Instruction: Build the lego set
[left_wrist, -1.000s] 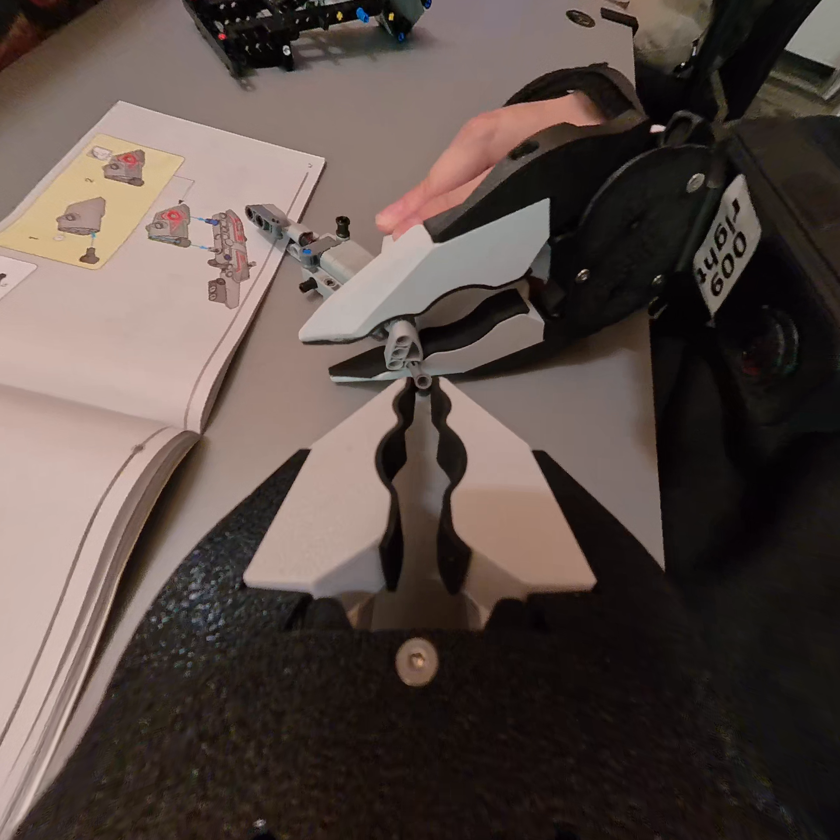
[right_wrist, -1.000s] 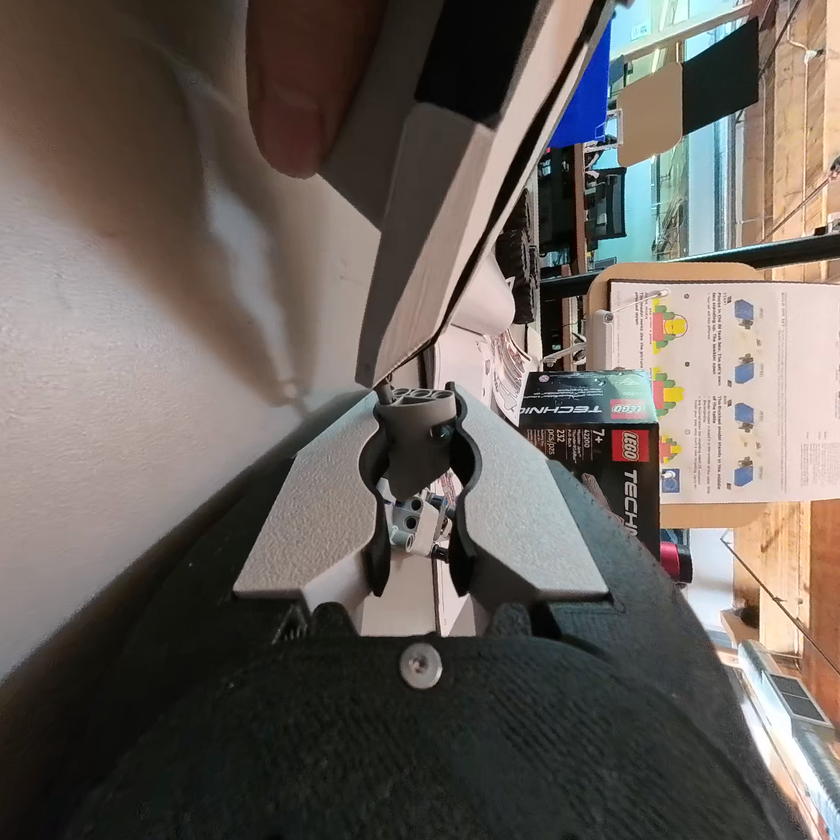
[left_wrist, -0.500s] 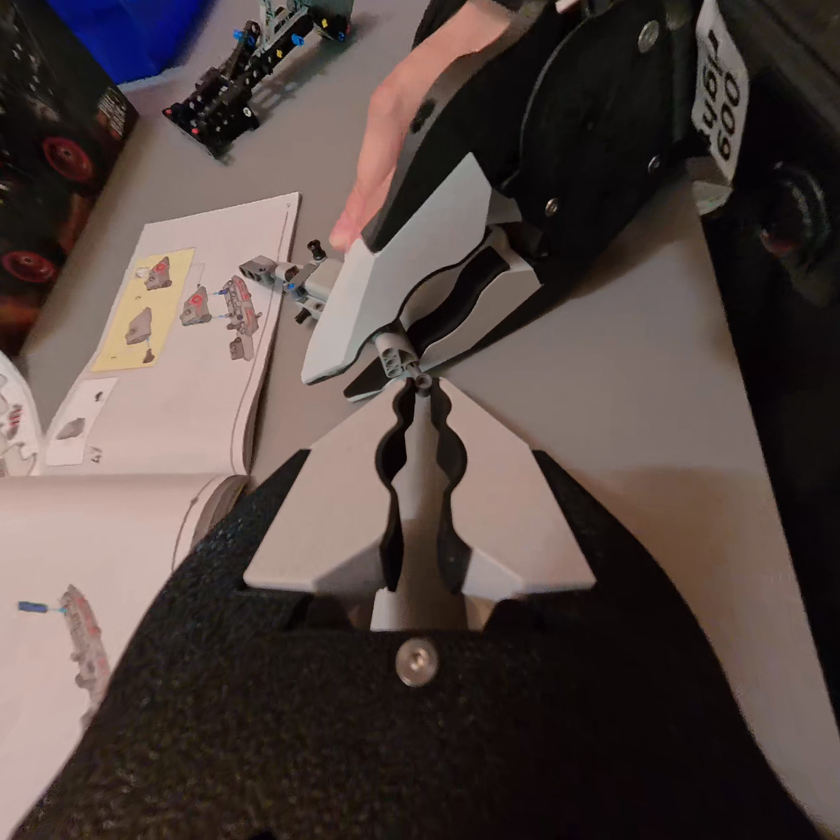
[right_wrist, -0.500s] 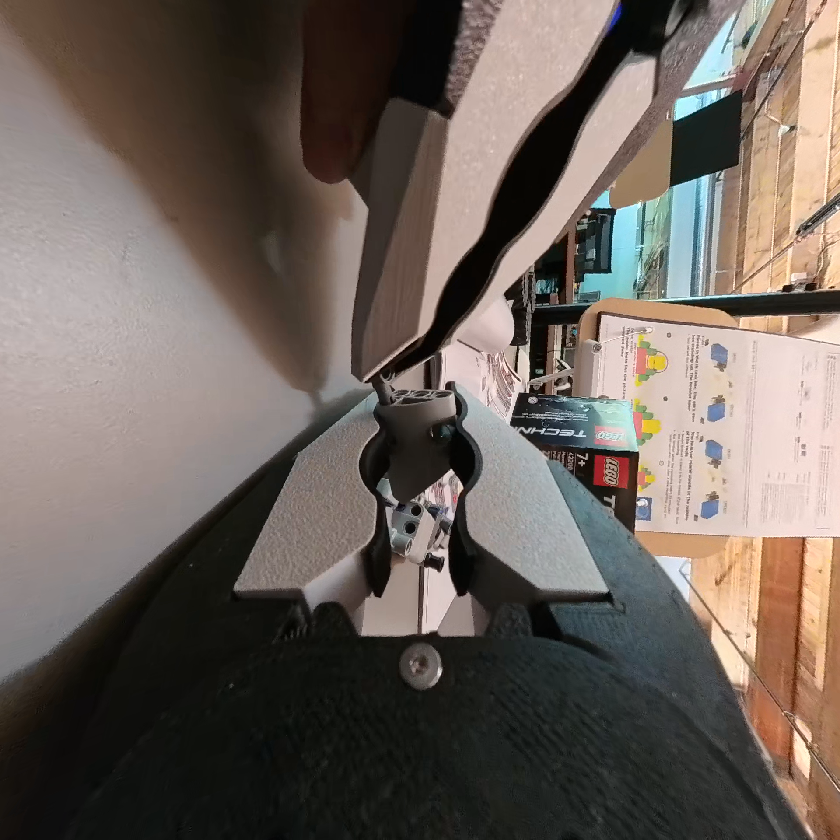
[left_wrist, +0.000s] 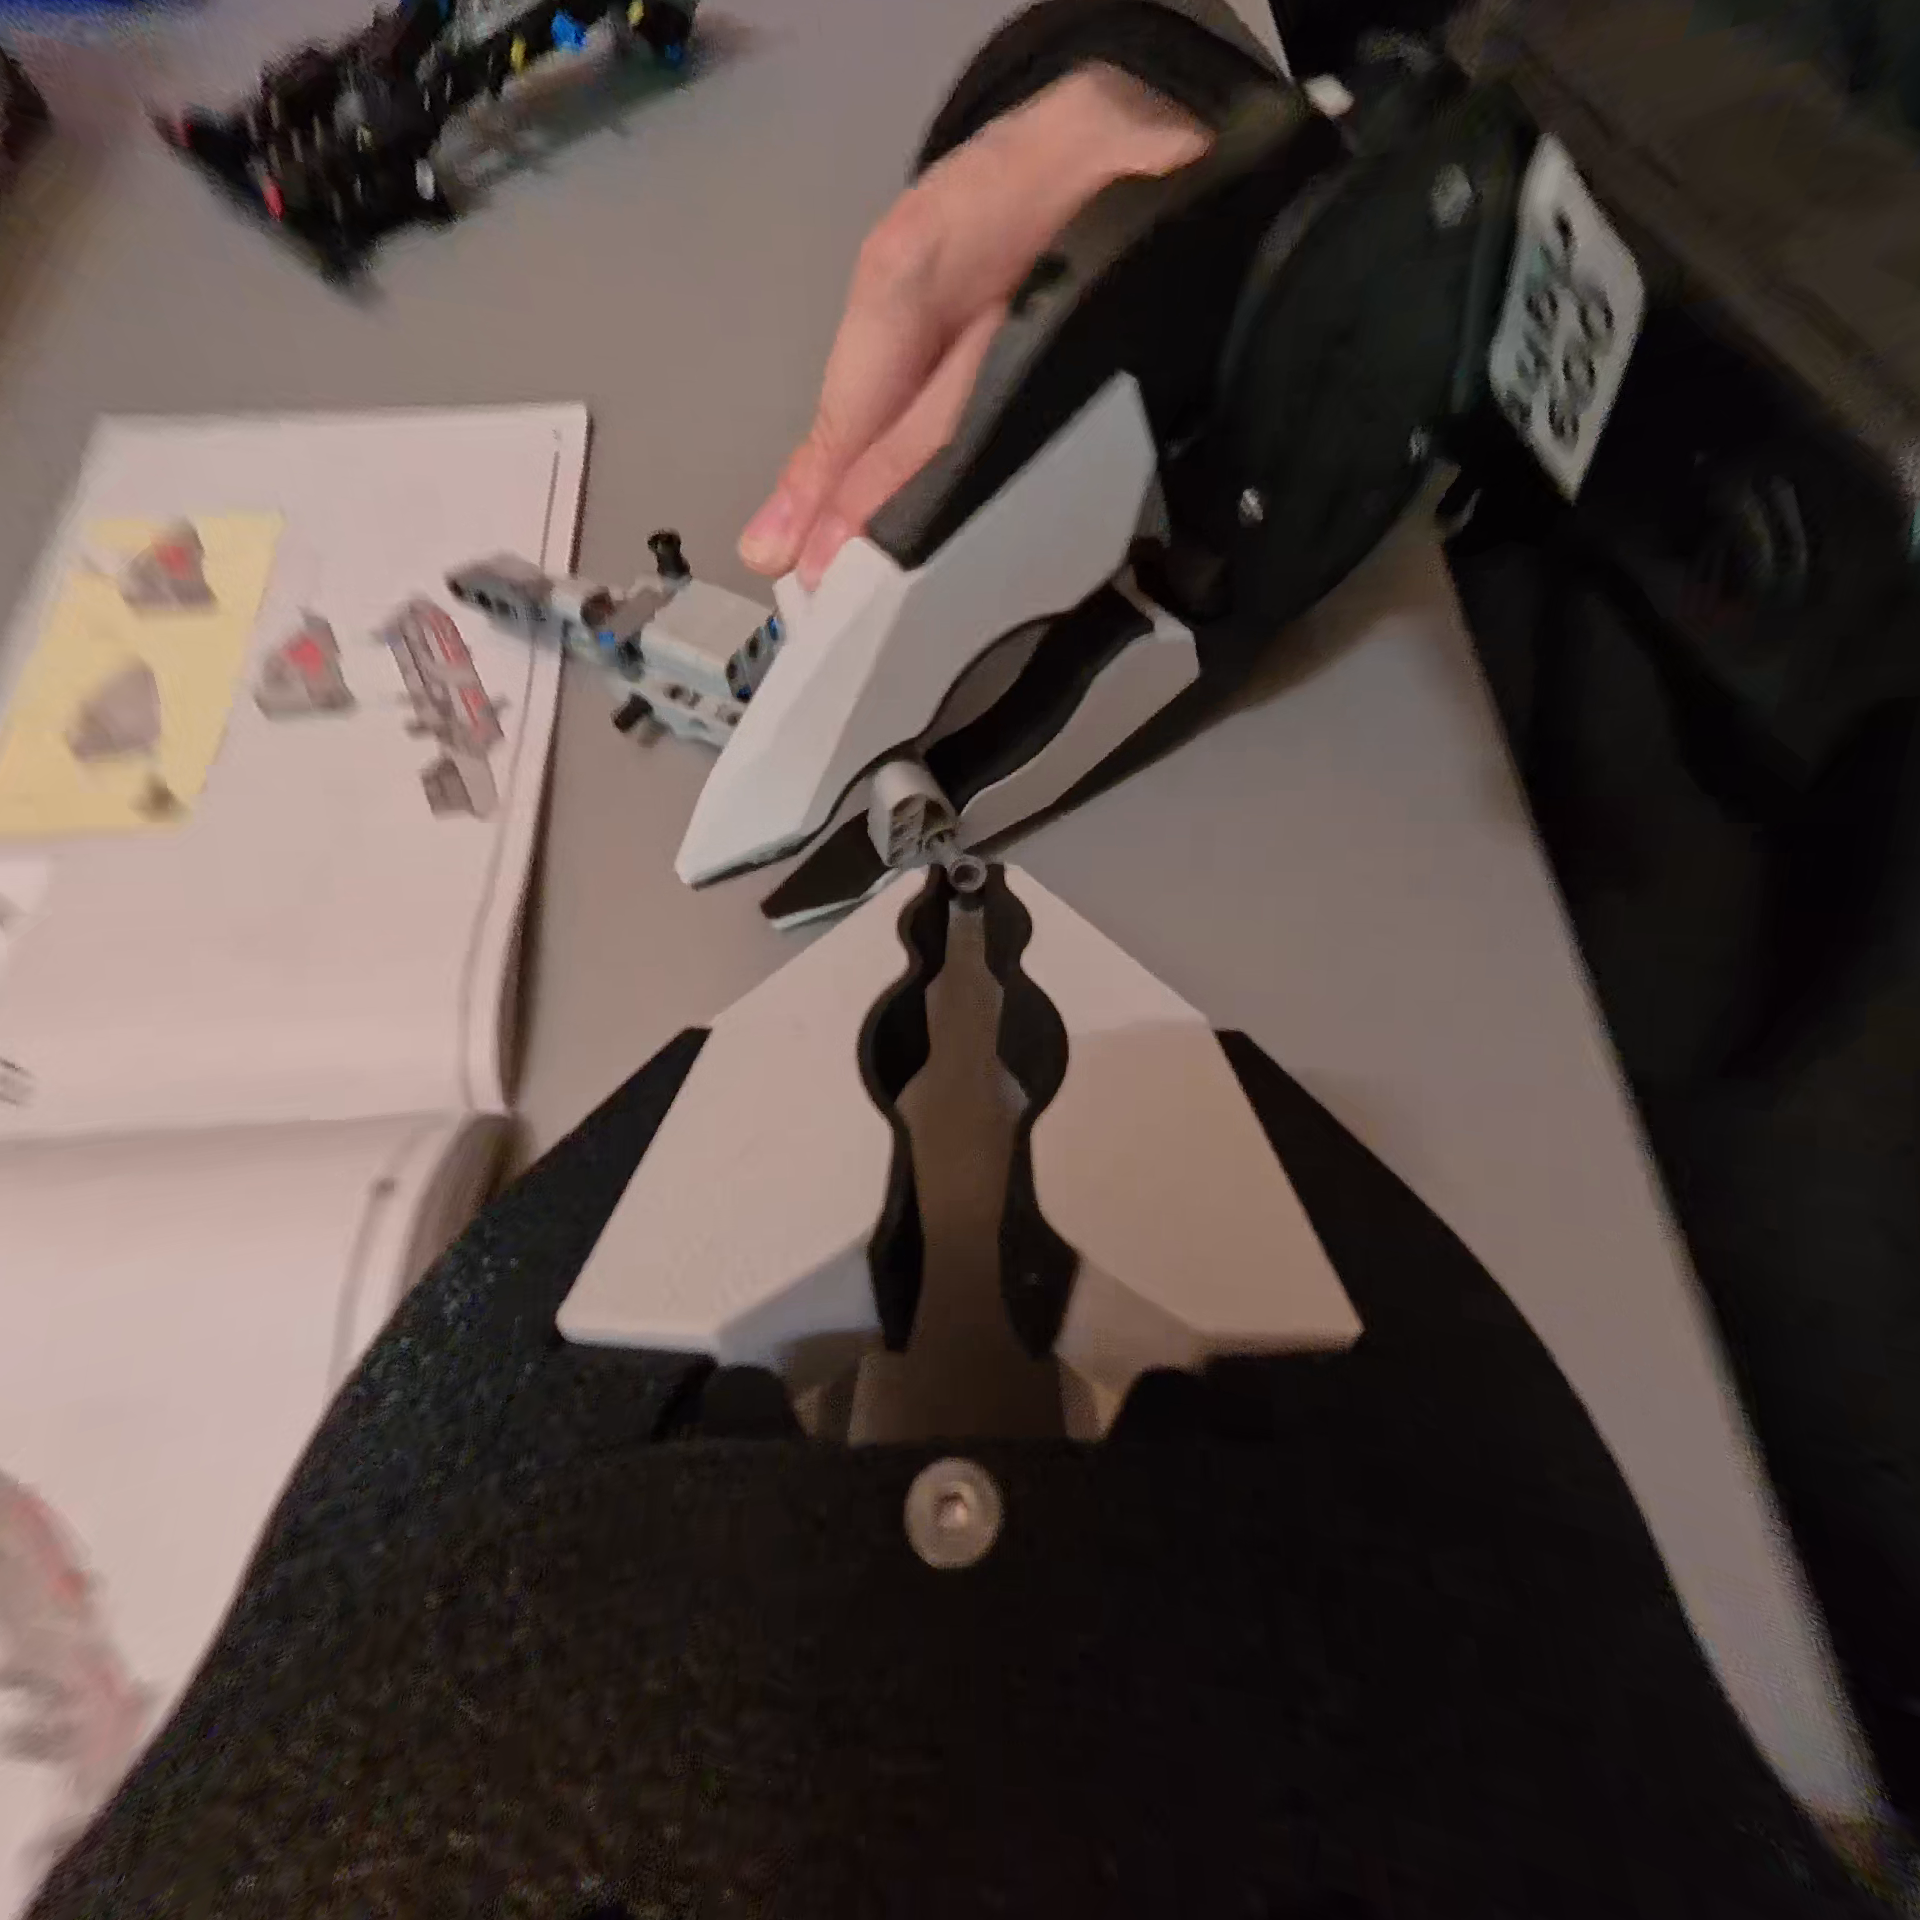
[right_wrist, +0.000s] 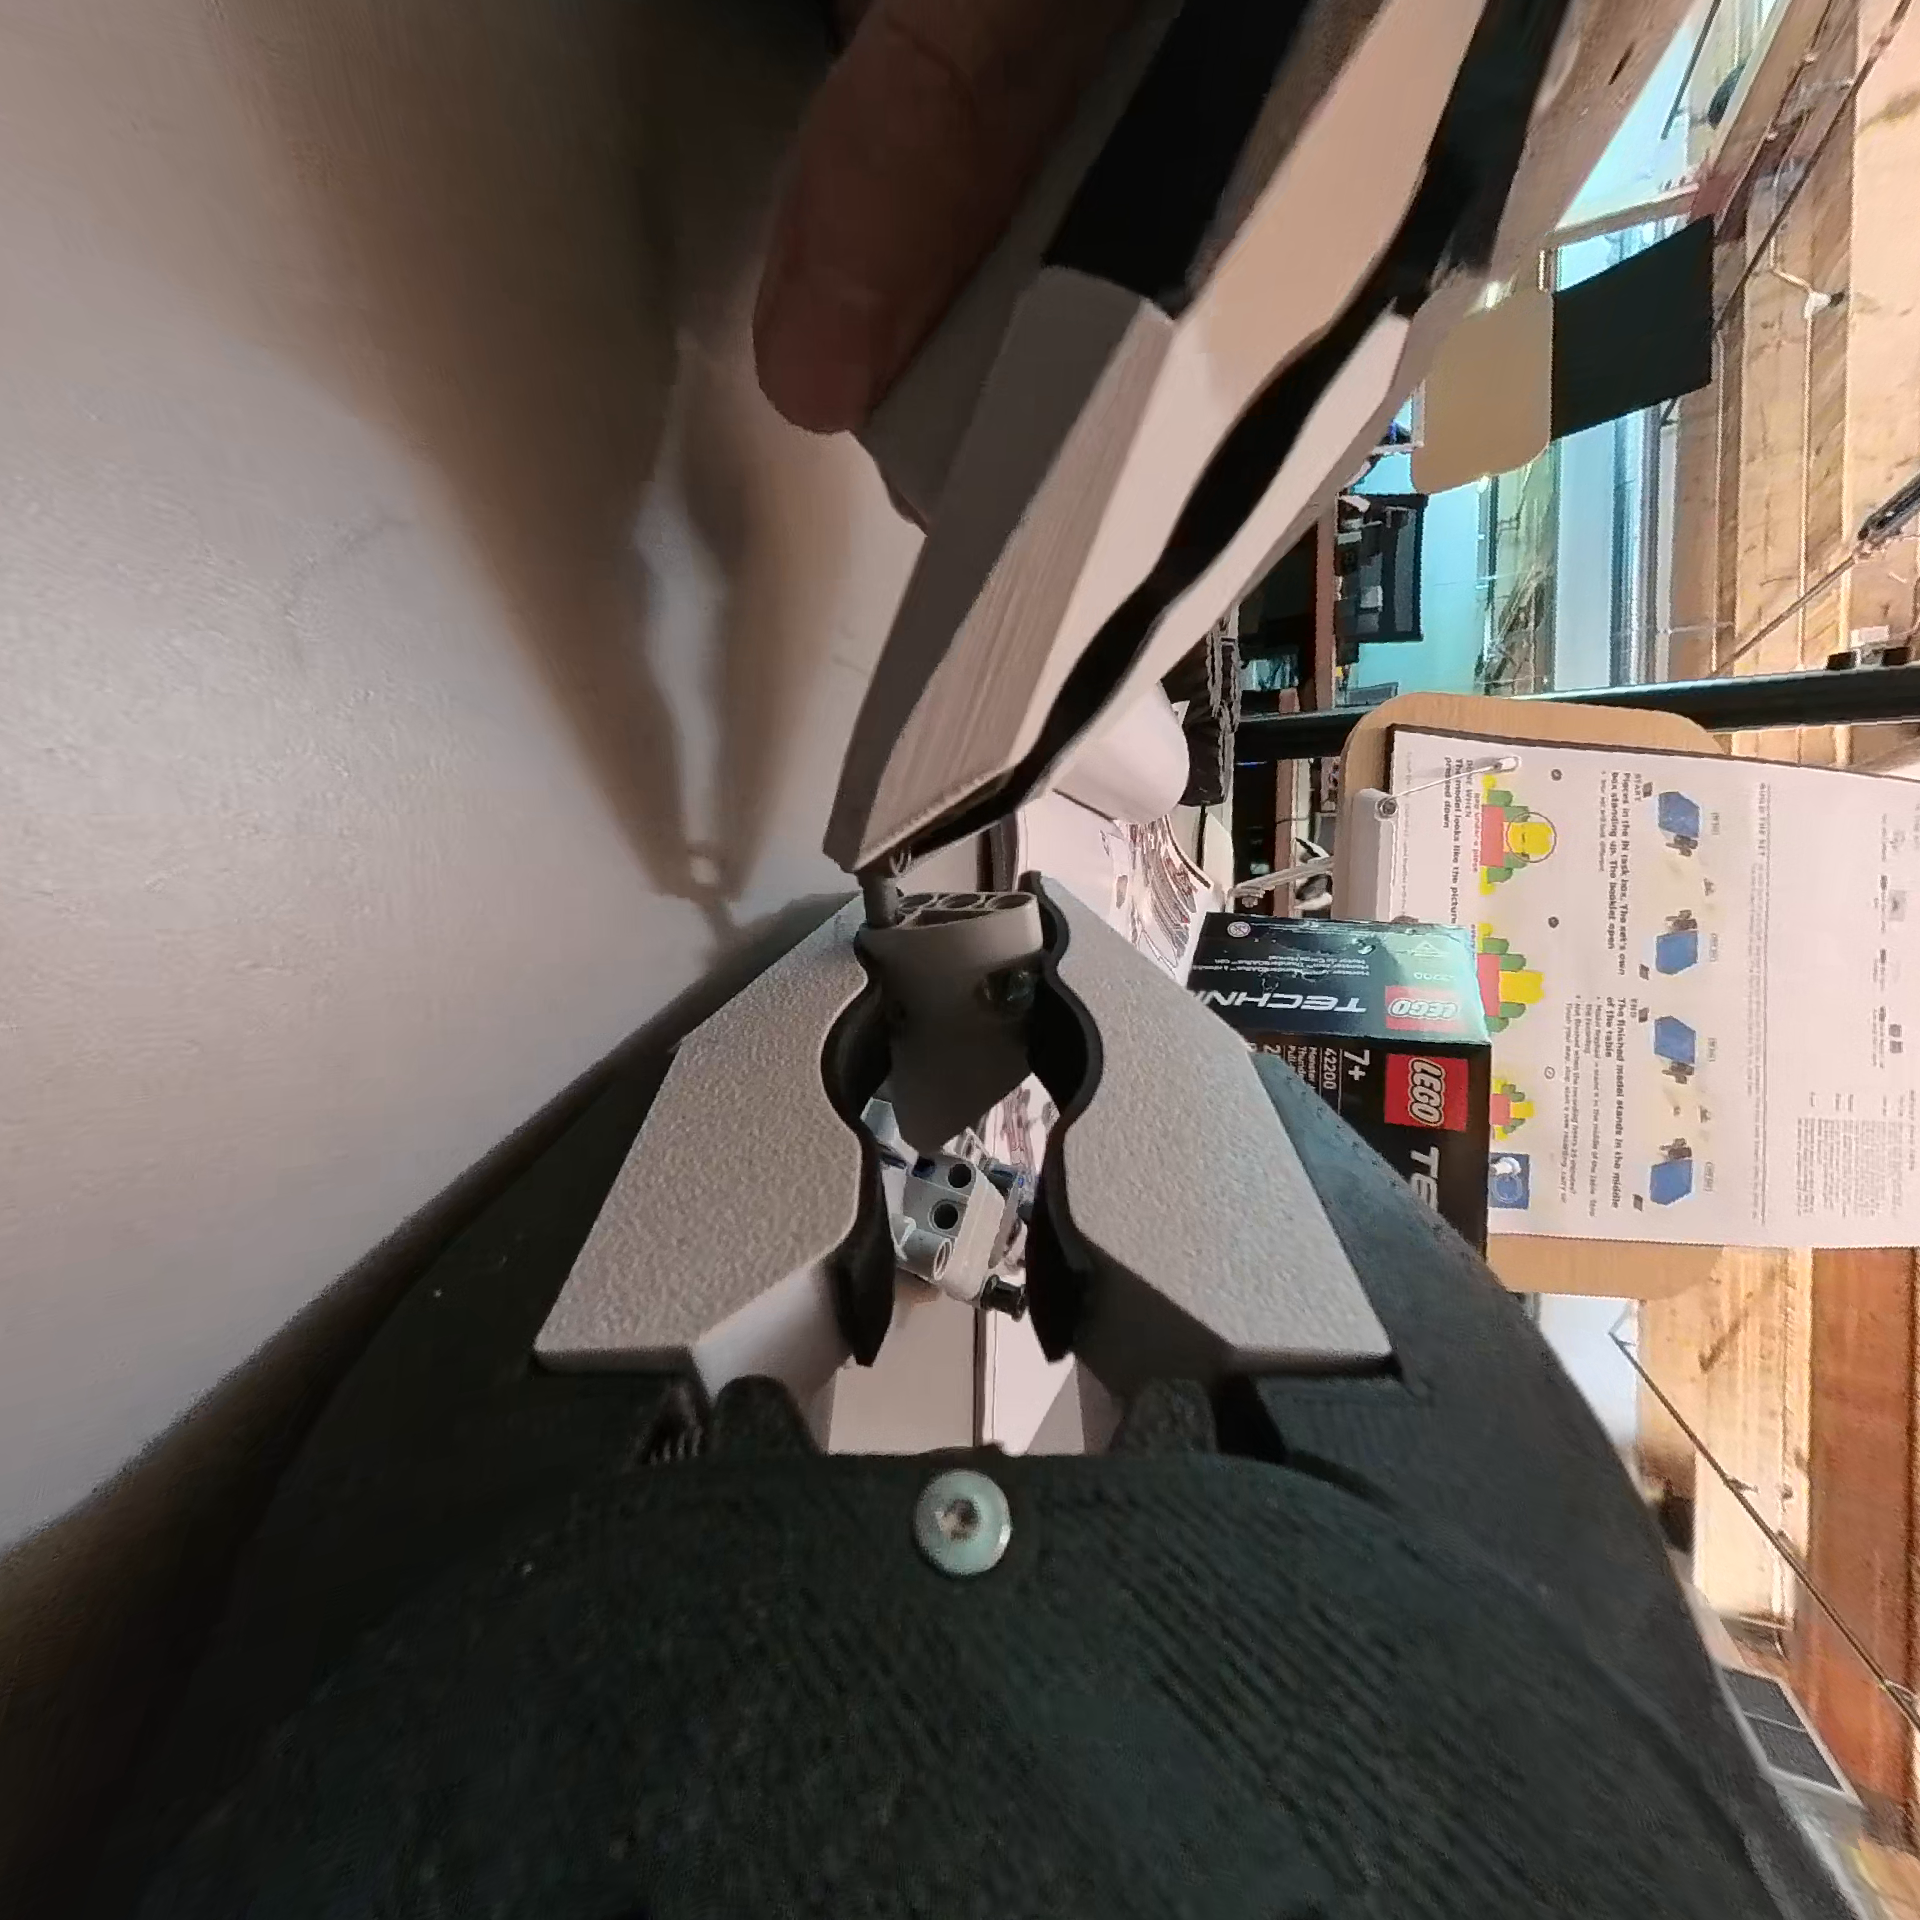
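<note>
My left gripper (left_wrist: 966, 883) is shut on a small dark grey pin (left_wrist: 968, 875) held at its very tips. My right gripper (right_wrist: 951, 925) is shut on a grey angled lego piece (right_wrist: 951, 982) with several holes along its top edge. In the left wrist view the right gripper (left_wrist: 740, 894) comes in from the upper right, and the pin meets an end hole of the grey piece (left_wrist: 909, 810). In the right wrist view the left gripper (right_wrist: 904, 862) comes down from above, with the pin (right_wrist: 881, 896) at the piece's left corner.
An open instruction booklet (left_wrist: 260, 779) lies at the left on the grey table (left_wrist: 1299, 831). A grey sub-assembly (left_wrist: 665, 634) lies beside it, under a hand (left_wrist: 935, 312). A black chassis model (left_wrist: 416, 104) stands far back. A black lego box (right_wrist: 1382, 1049) and a poster (right_wrist: 1662, 987) stand behind. One gripper's finger ends stand about 4 cm off the other's. Both grippers' tips are roughly 30 cm from the black chassis model (left_wrist: 416, 104).
Both grippers stay shut and joined at the pin and the grey piece. The pair has tilted and swung, so the table and the background shift in both views. The left view is now blurred.
</note>
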